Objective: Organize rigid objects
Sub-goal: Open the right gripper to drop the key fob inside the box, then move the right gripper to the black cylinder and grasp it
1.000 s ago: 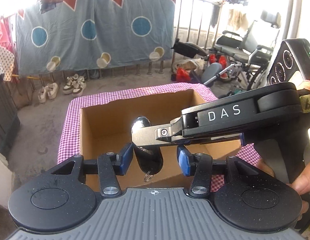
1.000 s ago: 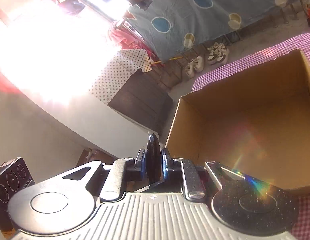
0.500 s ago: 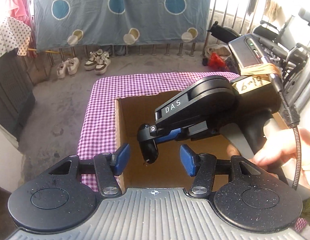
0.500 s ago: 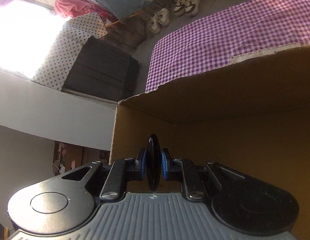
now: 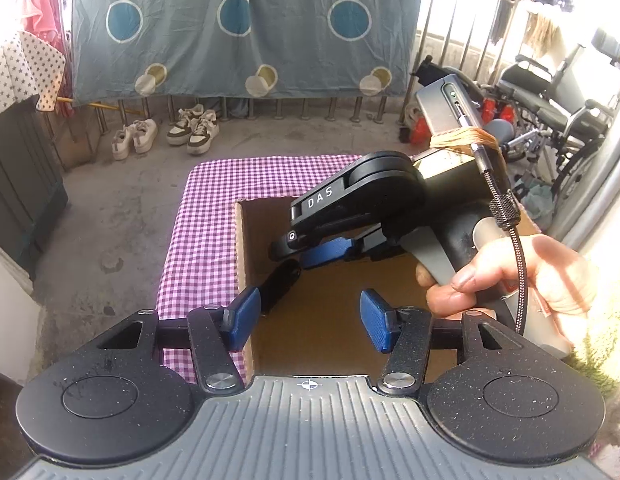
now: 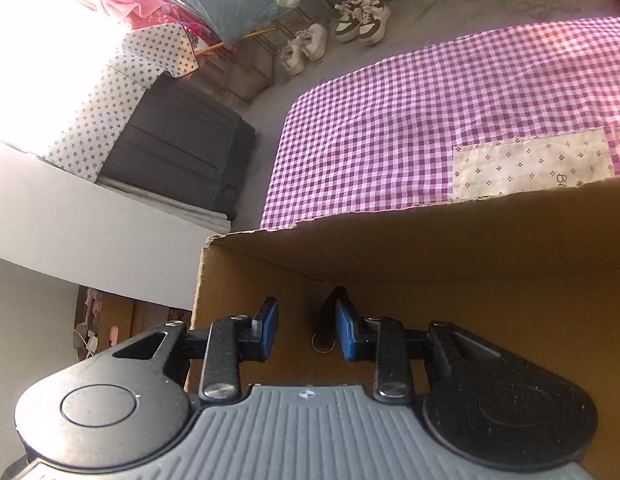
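A flat black object with a small metal ring point(image 5: 280, 282) lies inside the open cardboard box point(image 5: 241, 240), near its left wall. In the right wrist view the black object point(image 6: 329, 316) shows beside the right pad, free of the jaws. My right gripper point(image 6: 306, 328) is open just above it inside the box point(image 6: 469, 236); it also shows in the left wrist view point(image 5: 310, 246), held by a hand. My left gripper point(image 5: 306, 320) is open and empty, above the box's near edge.
The box sits on a table with a purple checked cloth point(image 5: 198, 216), point(image 6: 429, 112). Concrete floor, shoes point(image 5: 194, 130), a dark cabinet point(image 5: 18, 184) at left, a wheelchair point(image 5: 549, 112) at right, a blue hanging cloth behind.
My right gripper went down into the box, opened and let go of the black object, which now lies in the box. My left gripper pulled back and up.
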Tool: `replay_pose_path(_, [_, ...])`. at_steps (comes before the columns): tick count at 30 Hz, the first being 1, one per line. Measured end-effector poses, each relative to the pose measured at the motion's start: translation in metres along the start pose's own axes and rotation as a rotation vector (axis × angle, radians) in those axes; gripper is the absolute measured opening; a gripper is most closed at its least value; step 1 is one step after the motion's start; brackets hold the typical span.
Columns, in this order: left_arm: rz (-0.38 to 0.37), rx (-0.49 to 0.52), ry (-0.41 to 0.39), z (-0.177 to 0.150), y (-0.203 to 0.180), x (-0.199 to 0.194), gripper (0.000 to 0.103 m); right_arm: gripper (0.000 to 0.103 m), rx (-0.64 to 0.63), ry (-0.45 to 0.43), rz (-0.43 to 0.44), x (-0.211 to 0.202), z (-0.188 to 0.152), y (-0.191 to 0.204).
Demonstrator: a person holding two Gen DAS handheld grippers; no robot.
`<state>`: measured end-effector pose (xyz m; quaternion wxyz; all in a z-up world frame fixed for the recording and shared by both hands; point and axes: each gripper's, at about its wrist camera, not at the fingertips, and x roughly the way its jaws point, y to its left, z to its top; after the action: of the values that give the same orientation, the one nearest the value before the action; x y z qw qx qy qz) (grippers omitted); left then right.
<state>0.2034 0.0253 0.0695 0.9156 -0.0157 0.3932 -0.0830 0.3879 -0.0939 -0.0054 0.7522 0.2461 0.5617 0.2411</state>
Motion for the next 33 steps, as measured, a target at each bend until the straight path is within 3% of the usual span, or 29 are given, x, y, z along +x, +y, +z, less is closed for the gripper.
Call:
replay_pose_path(8, [-0.048, 0.021, -0.091, -0.017, -0.015, -0.059, 0.057, 0.034, 0.007, -0.177, 0.165, -0.106, -0.036, 0.006])
replay_pose_path(14, [-0.114, 0.044, -0.127, -0.041, -0.028, -0.094, 0.060, 0.034, 0.001, -0.295, 0.291, -0.191, -0.115, -0.008])
replay_pose_path(18, [-0.170, 0.068, -0.101, -0.063, -0.041, -0.098, 0.060, 0.034, 0.008, -0.358, 0.313, -0.230, -0.182, -0.031])
replay_pose_path(22, [-0.240, 0.104, -0.037, -0.094, -0.061, -0.084, 0.060, 0.034, 0.072, -0.409, 0.227, -0.237, -0.243, -0.069])
replay_pose_path(25, [-0.300, 0.129, 0.025, -0.118, -0.081, -0.065, 0.060, 0.034, 0.150, -0.398, 0.161, -0.222, -0.278, -0.094])
replay_pose_path(33, [-0.338, 0.163, 0.161, -0.150, -0.128, -0.007, 0.054, 0.033, 0.297, -0.340, 0.122, -0.171, -0.308, -0.137])
